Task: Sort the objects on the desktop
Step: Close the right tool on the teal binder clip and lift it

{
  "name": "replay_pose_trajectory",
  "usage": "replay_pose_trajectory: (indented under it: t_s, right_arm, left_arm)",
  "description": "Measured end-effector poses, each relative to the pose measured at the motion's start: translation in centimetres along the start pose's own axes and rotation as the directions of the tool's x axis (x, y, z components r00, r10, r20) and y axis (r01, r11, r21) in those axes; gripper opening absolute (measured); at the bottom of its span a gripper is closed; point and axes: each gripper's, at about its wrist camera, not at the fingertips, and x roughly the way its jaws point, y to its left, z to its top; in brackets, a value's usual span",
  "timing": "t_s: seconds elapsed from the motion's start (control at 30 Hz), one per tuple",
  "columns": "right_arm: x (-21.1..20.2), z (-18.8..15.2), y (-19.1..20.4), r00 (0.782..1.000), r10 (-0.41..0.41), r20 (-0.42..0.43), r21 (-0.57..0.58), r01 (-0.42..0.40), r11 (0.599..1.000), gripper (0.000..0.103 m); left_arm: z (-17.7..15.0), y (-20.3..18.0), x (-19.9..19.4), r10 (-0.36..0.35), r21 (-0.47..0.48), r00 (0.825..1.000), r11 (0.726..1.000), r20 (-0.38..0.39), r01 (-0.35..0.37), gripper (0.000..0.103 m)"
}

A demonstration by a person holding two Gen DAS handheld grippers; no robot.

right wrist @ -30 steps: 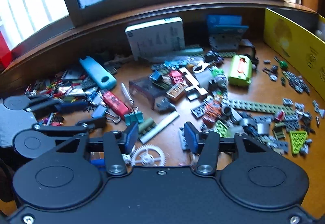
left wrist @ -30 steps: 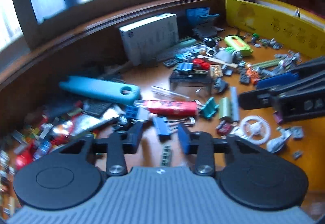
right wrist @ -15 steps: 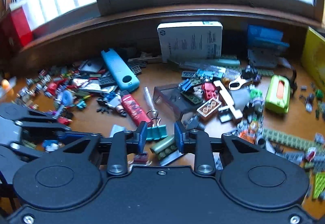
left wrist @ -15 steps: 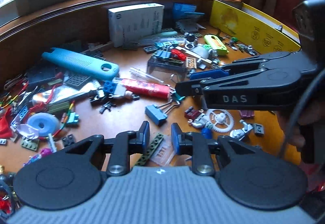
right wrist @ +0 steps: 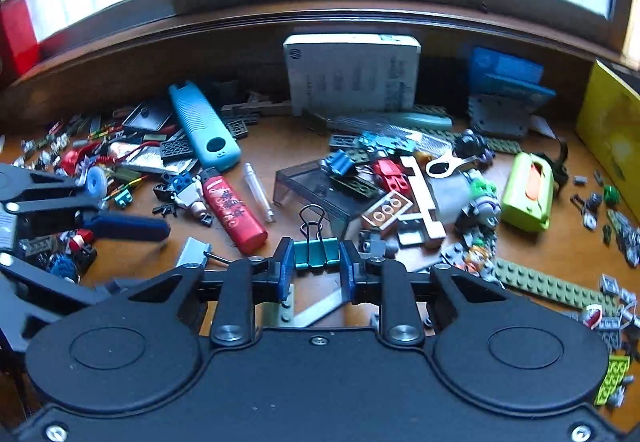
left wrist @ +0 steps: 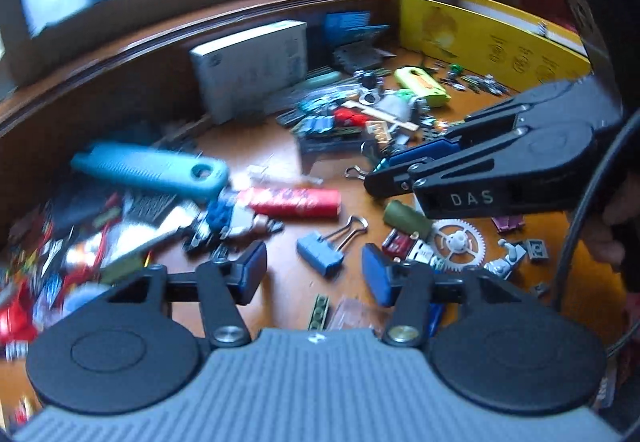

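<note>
A teal binder clip (right wrist: 316, 252) sits between the blue pads of my right gripper (right wrist: 316, 270), its wire handles pointing away from me. The jaws are closing and both pads touch the clip's sides. The left wrist view shows that gripper (left wrist: 380, 177) reaching in from the right with the teal clip (left wrist: 383, 163) at its tip. My left gripper (left wrist: 314, 278) is opening and holds nothing. A blue binder clip (left wrist: 320, 254) lies on the desk just ahead of its fingers. In the right wrist view, one blue-padded finger (right wrist: 128, 228) of the left gripper shows at the left.
The wooden desk (right wrist: 280, 145) is littered with small toy bricks. A white box (right wrist: 352, 73) leans on the back wall. Around the grippers lie a teal cutter handle (right wrist: 202, 125), a red lighter (right wrist: 234, 215), a white gear (left wrist: 458, 242), a lime-green case (right wrist: 528, 189) and a yellow box wall (left wrist: 492, 45).
My left jaws have spread wider. My right jaws have narrowed and come onto the teal clip, which lay just ahead of them half a second ago.
</note>
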Motion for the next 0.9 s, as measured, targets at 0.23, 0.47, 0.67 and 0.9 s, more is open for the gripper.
replay_pose_trajectory:
  t_s: [0.23,0.47,0.67,0.9]
  right_arm:
    - [-0.4,-0.3,-0.9,1.000,-0.006,-0.001,0.035,0.006,0.999,0.024]
    - [-0.5,-0.5,-0.9,1.000,-0.017,0.003,0.041,0.017,0.999,0.024]
    - [-0.4,-0.5,-1.0,1.000,-0.021,0.005,0.050,0.021,0.999,0.025]
    - [-1.2,-0.2,-0.6,0.998,-0.048,0.040,0.082,0.045,0.996,0.023]
  left_arm:
    - [0.6,-0.1,0.7,-0.098,0.031,0.995,0.995,-0.037,0.099,0.052]
    - [0.1,-0.6,0.3,-0.109,0.061,0.993,0.992,-0.044,0.112,0.056]
    - [0.2,-0.5,0.6,-0.094,0.032,0.995,0.995,-0.018,0.095,0.030]
    - [0.5,0.5,-1.2,-0.048,-0.060,0.999,0.997,0.025,0.049,0.030]
